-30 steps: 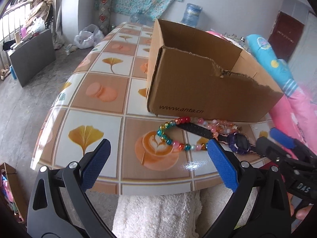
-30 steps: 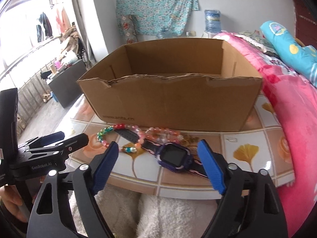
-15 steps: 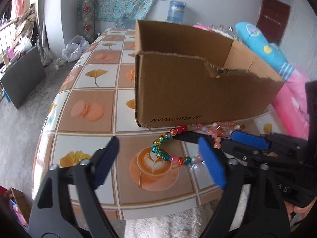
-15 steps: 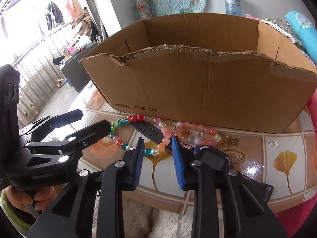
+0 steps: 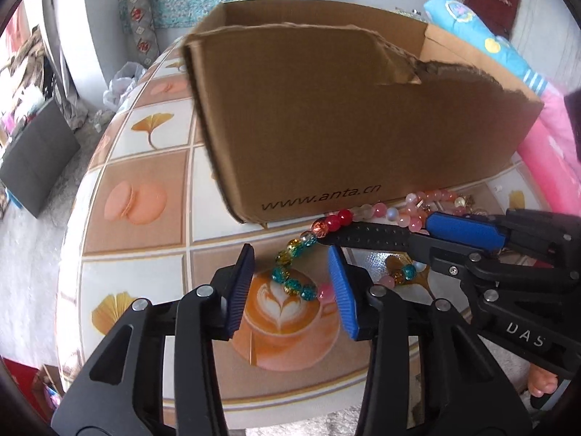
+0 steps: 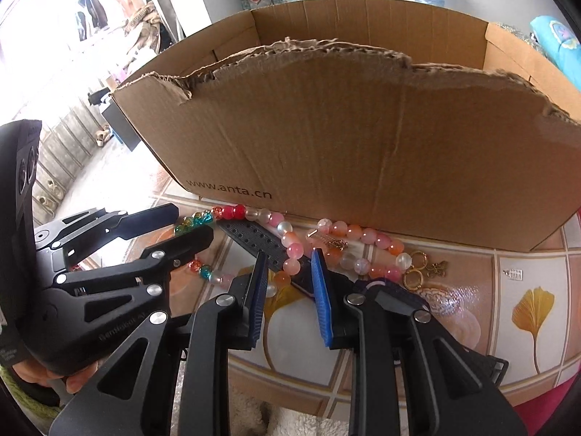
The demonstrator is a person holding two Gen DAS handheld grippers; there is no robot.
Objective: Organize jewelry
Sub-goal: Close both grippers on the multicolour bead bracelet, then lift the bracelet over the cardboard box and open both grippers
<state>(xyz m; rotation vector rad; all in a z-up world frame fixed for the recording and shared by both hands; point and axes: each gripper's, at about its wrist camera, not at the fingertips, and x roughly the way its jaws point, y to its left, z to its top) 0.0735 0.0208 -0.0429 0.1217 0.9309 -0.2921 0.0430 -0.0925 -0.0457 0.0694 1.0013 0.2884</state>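
A multicoloured bead bracelet (image 5: 290, 283) lies on the tiled table (image 5: 145, 145) in front of a torn cardboard box (image 5: 345, 127). My left gripper (image 5: 292, 287) straddles its teal beads. The jaws are closing, with a gap still showing beside the beads. A black watch strap (image 6: 254, 236) crosses the bracelet and runs between the pads of my right gripper (image 6: 288, 283), which is shut on it along with a few pink beads. The watch face is mostly hidden behind the right finger. A pink and peach bracelet (image 6: 366, 234) lies along the box's foot.
Gold hoop earrings (image 6: 417, 269) and a butterfly charm (image 6: 437, 267) lie right of the right gripper, with a small silver charm (image 6: 514, 274) further right. Pink bedding (image 5: 544, 167) borders the table on the right. The table's near edge runs just below both grippers.
Both grippers came forward and down onto the jewelry. The right jaws went from wide open to closed on the watch strap. The left jaws narrowed around the multicoloured bracelet.
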